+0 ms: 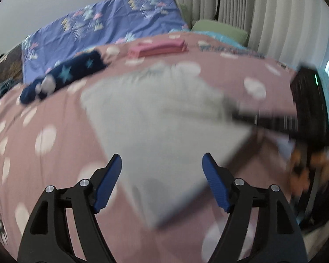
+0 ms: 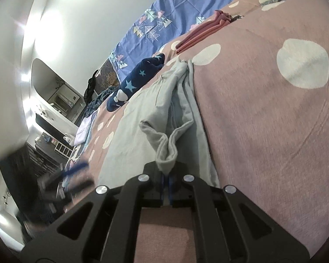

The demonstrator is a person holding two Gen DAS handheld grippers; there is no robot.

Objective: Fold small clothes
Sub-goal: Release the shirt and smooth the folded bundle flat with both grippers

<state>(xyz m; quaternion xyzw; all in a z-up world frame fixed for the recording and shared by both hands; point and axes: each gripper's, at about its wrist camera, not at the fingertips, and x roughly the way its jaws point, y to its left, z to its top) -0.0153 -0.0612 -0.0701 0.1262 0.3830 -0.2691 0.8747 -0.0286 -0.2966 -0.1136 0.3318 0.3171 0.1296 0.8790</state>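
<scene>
A light grey garment [image 1: 164, 114] lies partly folded on the pink dotted bedcover [image 1: 43, 153]. My left gripper [image 1: 162, 156] hovers over its near corner, jaws open, nothing between the blue pads [image 1: 108, 182]. In the right wrist view the grey garment [image 2: 142, 131] runs away from me with a bunched fold at its near edge. My right gripper [image 2: 166, 175] is shut on that fold. The right gripper [image 1: 307, 114] shows blurred at the garment's right edge in the left wrist view. The left gripper [image 2: 70, 175] appears as a blur at the lower left of the right wrist view.
A navy star-print garment [image 1: 72, 74] and a folded pink garment [image 1: 158, 48] lie farther up the bed. Behind them are a blue patterned quilt [image 1: 111, 22], a green pillow [image 1: 219, 29] and curtains [image 1: 263, 11]. Shelves and furniture [image 2: 54, 131] stand beyond the bed's left side.
</scene>
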